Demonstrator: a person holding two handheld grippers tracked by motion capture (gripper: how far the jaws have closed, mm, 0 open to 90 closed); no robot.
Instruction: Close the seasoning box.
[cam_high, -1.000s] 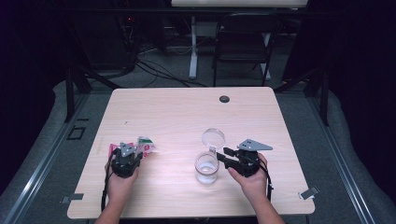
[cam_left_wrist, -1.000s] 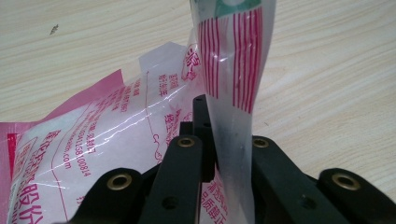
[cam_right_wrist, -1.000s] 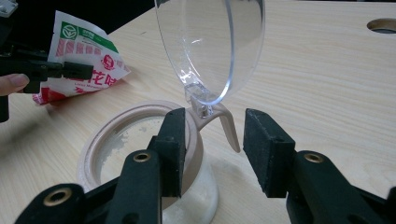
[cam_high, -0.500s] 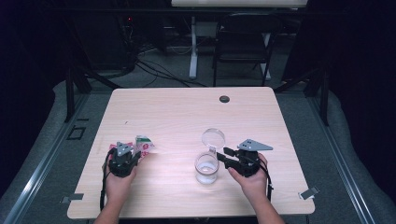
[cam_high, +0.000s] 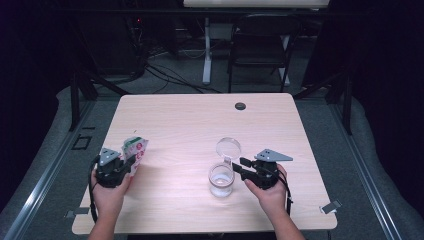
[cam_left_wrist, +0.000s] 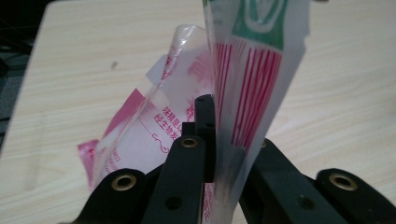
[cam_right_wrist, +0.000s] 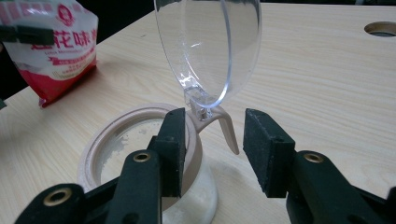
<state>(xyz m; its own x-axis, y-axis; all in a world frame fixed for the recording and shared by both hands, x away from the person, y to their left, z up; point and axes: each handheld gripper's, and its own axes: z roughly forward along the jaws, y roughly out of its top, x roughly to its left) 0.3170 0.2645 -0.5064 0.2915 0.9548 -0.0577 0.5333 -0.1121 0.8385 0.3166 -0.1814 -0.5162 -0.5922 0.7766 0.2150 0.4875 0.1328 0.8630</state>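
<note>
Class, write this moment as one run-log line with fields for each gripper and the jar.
left gripper: shut on packet | right gripper: open beside jar | lid: flipped up

I see a crinkled red, white and green plastic packet (cam_high: 134, 152) with red printed characters, standing upright and slightly tilted near the table's left edge, its lower end pinched flat. Well apart to its right stands a small clear glass jar (cam_high: 221, 180) with a beige plastic rim and handle, white powder at the bottom, its round transparent hinged lid (cam_high: 228, 148) flipped up and open.
</note>
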